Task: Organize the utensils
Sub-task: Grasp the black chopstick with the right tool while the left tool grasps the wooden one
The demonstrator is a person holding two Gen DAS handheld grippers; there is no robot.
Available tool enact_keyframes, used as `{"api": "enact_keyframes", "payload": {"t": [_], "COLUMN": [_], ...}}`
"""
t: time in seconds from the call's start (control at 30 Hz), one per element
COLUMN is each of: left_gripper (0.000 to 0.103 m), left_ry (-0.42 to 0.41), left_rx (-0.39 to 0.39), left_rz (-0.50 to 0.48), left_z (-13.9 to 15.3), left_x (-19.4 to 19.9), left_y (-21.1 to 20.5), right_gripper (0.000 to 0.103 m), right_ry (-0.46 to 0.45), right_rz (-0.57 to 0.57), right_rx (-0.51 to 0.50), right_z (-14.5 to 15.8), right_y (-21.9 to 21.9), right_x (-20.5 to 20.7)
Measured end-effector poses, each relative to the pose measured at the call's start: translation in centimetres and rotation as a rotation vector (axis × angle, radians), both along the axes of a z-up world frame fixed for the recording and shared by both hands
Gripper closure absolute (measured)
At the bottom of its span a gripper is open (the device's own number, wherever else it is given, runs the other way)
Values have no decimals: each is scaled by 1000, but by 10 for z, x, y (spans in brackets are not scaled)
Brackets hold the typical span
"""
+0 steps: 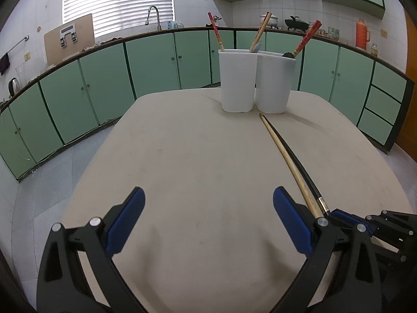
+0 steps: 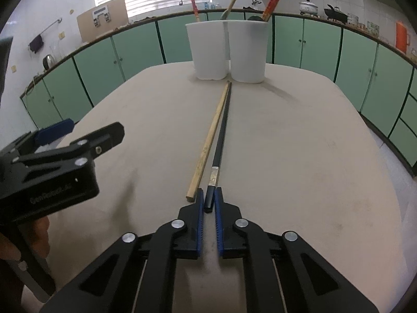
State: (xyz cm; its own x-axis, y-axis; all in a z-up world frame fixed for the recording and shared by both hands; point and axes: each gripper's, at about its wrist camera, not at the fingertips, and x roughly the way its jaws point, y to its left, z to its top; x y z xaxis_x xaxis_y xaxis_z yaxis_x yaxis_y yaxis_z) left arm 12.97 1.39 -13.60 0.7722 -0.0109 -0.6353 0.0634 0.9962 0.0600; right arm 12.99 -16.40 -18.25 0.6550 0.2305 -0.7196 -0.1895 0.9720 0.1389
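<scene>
Nearest, the right gripper (image 2: 207, 200) has its blue pads pinched on the butt end of the black chopstick (image 2: 221, 135), which lies along the worktop (image 2: 299, 156) pointing away toward the holders. The left gripper (image 1: 208, 208) hangs with its jaws spread wide and nothing between them, just beside the sticks.

Touching the black chopstick along its length lies a pale wooden chopstick (image 2: 208, 140), its near end just outside the right gripper's pads. Both look light, thin and stiff; the black one seems lacquered and likely slick, so a hold at the very end may let it pivot or droop. A grip a little further up the shaft would probably steady it, and the wooden neighbour may get dragged.

Farthest, two white holders (image 2: 226, 52) stand side by side with other utensils upright in them.
</scene>
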Motion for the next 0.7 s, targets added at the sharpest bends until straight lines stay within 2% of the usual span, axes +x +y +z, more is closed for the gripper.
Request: {"api": "enact_keyframes", "payload": {"t": [0.27,0.7], "left_gripper": [7,8], "left_ry": [15,82], "left_rx": [5,-37], "left_rz": [-30,-125], "left_z": [-2,-15], "left_x": [-1,0], "left_y": [-11,-50], "right_gripper": [97,97], "right_ry": [-2,3], "right_rz": [-87,-203], "right_rx": [11,1], "right_z": [1,2], "right_y": [-19,-55], "right_x": [0,3]}}
